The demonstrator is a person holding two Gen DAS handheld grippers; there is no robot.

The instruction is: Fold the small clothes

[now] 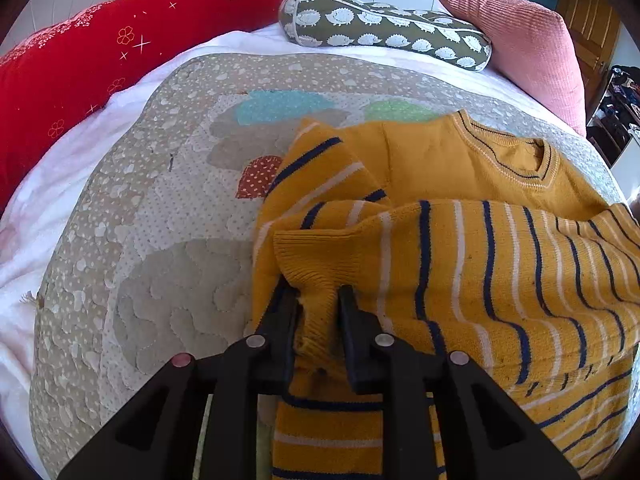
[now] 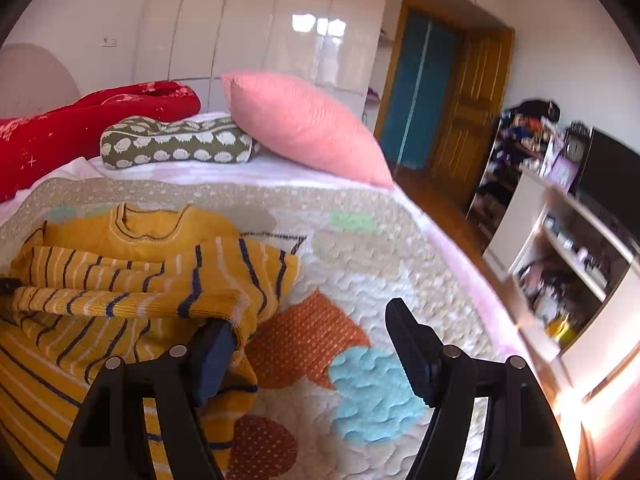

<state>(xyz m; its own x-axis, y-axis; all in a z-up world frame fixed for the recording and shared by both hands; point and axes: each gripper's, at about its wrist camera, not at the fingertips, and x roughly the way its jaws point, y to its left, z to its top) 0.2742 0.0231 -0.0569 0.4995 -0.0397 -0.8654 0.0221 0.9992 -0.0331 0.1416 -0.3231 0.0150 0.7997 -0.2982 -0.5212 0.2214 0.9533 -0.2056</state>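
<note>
A small mustard-yellow knit sweater [image 1: 460, 240] with navy and white stripes lies bunched on a quilted play mat [image 1: 160, 240] on a bed. My left gripper [image 1: 316, 292] is shut on the sweater's ribbed hem and holds it folded up over the body, below the neckline [image 1: 532, 160]. In the right wrist view the sweater [image 2: 120, 280] lies at the left. My right gripper [image 2: 308, 320] is open wide. Its left finger [image 2: 216, 344] sits under the sweater's folded right edge, and its right finger [image 2: 408, 344] is over the bare mat [image 2: 380, 260].
A red bolster [image 1: 80, 60], a green hedgehog-print pillow [image 1: 384, 28] and a pink cushion [image 1: 520, 40] lie along the bed's far edge. In the right wrist view the bed's right edge [image 2: 480, 280] drops to a wooden floor, with white shelves [image 2: 580, 248] and a door [image 2: 460, 100] beyond.
</note>
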